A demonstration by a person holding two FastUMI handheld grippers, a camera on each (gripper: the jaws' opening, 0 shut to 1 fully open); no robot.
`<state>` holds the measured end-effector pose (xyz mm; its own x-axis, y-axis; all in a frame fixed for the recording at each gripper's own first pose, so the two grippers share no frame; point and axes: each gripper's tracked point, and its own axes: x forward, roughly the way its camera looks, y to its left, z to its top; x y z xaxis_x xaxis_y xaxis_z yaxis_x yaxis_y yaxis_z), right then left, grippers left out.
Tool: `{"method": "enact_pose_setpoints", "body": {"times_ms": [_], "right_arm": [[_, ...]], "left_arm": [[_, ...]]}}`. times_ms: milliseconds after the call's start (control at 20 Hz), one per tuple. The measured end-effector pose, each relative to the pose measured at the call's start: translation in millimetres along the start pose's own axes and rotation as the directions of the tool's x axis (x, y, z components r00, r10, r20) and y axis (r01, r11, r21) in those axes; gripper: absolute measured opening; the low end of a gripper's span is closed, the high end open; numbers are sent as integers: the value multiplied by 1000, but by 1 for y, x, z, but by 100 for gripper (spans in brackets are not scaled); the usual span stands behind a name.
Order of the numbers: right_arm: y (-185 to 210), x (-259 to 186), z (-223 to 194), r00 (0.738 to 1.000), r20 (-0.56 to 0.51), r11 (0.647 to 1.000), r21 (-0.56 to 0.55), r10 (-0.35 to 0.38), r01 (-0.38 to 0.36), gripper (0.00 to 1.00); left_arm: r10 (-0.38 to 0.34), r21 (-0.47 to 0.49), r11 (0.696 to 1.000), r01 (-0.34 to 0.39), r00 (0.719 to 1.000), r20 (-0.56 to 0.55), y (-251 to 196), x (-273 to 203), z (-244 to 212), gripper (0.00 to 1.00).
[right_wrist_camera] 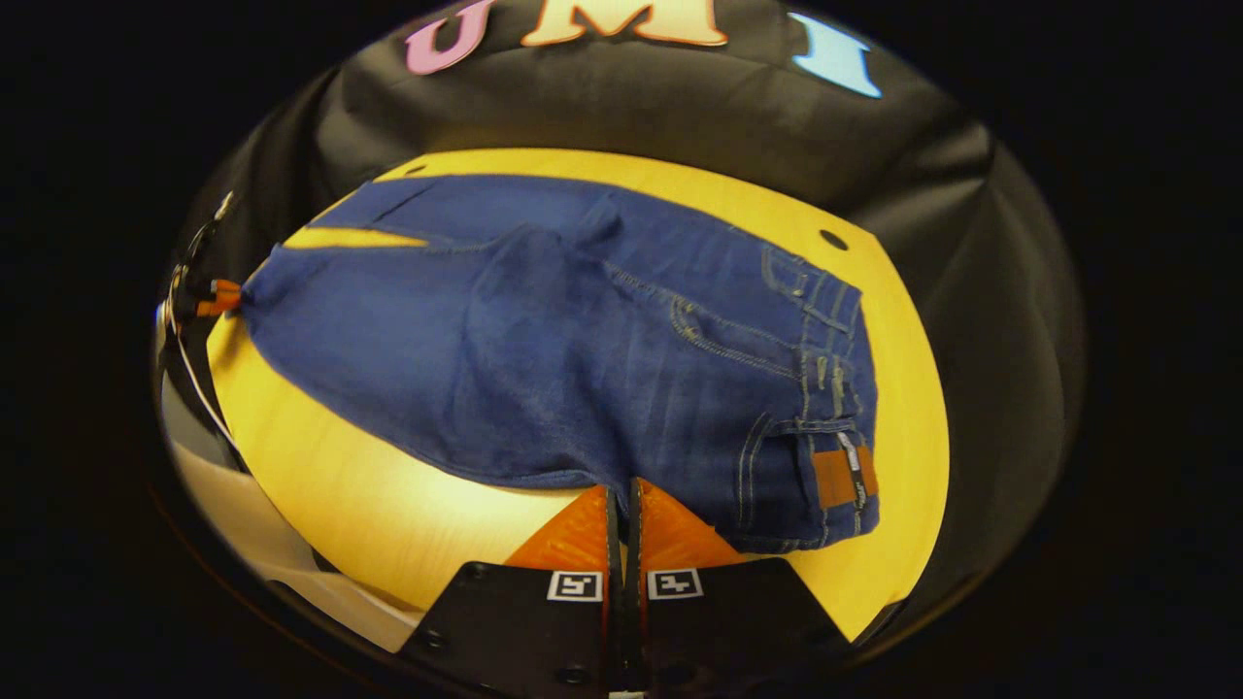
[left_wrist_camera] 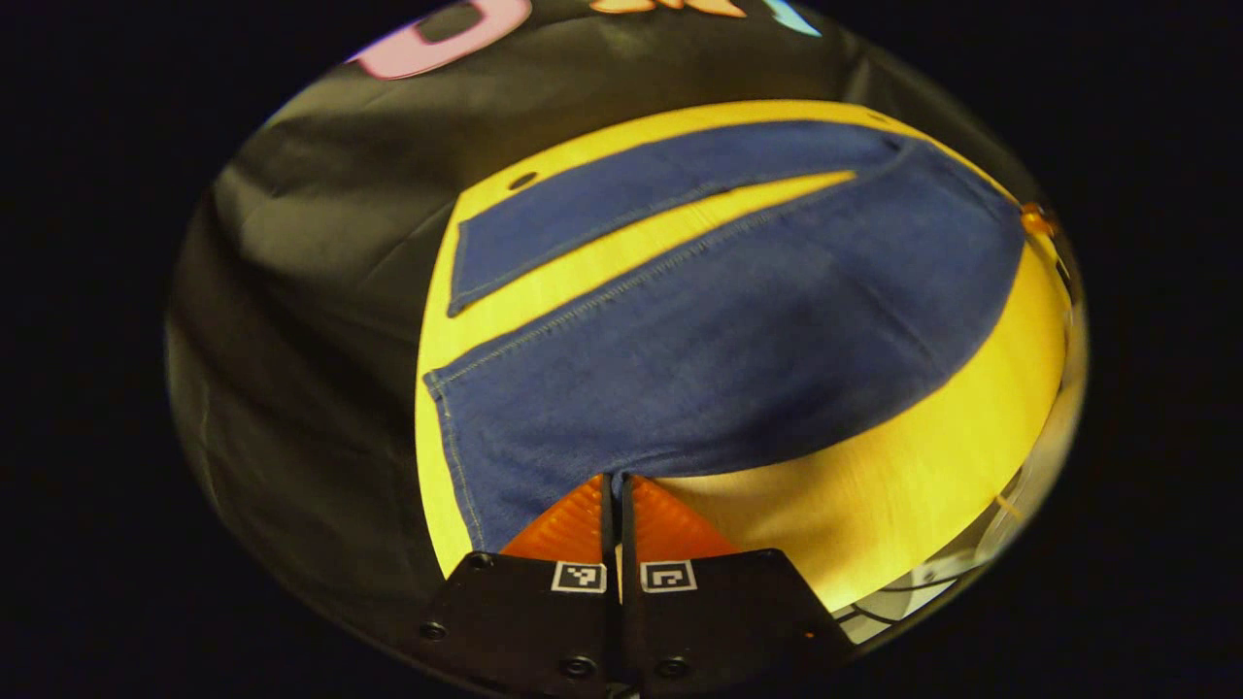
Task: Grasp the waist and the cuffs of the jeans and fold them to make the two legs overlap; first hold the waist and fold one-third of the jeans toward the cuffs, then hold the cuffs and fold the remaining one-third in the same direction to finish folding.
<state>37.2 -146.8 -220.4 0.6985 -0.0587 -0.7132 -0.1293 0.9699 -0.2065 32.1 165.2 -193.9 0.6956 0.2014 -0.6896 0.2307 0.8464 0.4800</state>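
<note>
Lying on the yellow desk (right_wrist_camera: 388, 524) are the blue jeans (right_wrist_camera: 583, 349), legs apart at far side. Left tongs (left_wrist_camera: 612, 478) pinch the near leg's edge by the cuff. Right tongs (right_wrist_camera: 621, 482) pinch the near edge by the waist (right_wrist_camera: 825, 388).

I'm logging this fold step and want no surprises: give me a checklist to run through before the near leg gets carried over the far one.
1. Left gripper closed on the near edge of the jeans: ok; its fingers meet at the denim's rim.
2. Right gripper closed on the near edge close to the waist: ok.
3. Near leg lifted off the table: ok; the cloth bulges upward.
4. Far leg lying flat to receive it: ok.
5. Grip depth on the fabric: cannot tell.
6. Cuffs aligned: not ok; a bare table strip separates the legs.
</note>
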Motion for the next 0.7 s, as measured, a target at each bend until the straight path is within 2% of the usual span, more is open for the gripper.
{"method": "enact_pose_setpoints", "body": {"times_ms": [50, 100, 250, 300, 500, 700], "right_arm": [[-2, -5, 14, 999, 30, 999, 38, -13, 12, 0], [-4, -10, 29, 998, 62, 998, 64, -25, 21, 3], [-7, -21, 72, 987, 148, 996, 78, -59, 48, 0], [-9, -24, 90, 981, 176, 995, 79, -77, 64, 3], [-23, -7, 168, 955, 264, 987, 122, -134, 105, 3], [-48, 34, 230, 941, 300, 985, 111, -157, 129, 2]], "left_arm": [[35, -27, 999, -34, 999, 34, 6, -8, 16, 0], [67, -41, 997, -64, 996, 57, 12, -18, 29, 0], [123, -33, 992, -120, 987, 101, 27, -41, 86, 0], [151, -18, 989, -150, 982, 117, 40, -35, 114, 0], [226, 22, 972, -233, 959, 172, 73, -3, 197, 0], [245, 43, 966, -255, 956, 165, 87, 42, 257, 0]]}}
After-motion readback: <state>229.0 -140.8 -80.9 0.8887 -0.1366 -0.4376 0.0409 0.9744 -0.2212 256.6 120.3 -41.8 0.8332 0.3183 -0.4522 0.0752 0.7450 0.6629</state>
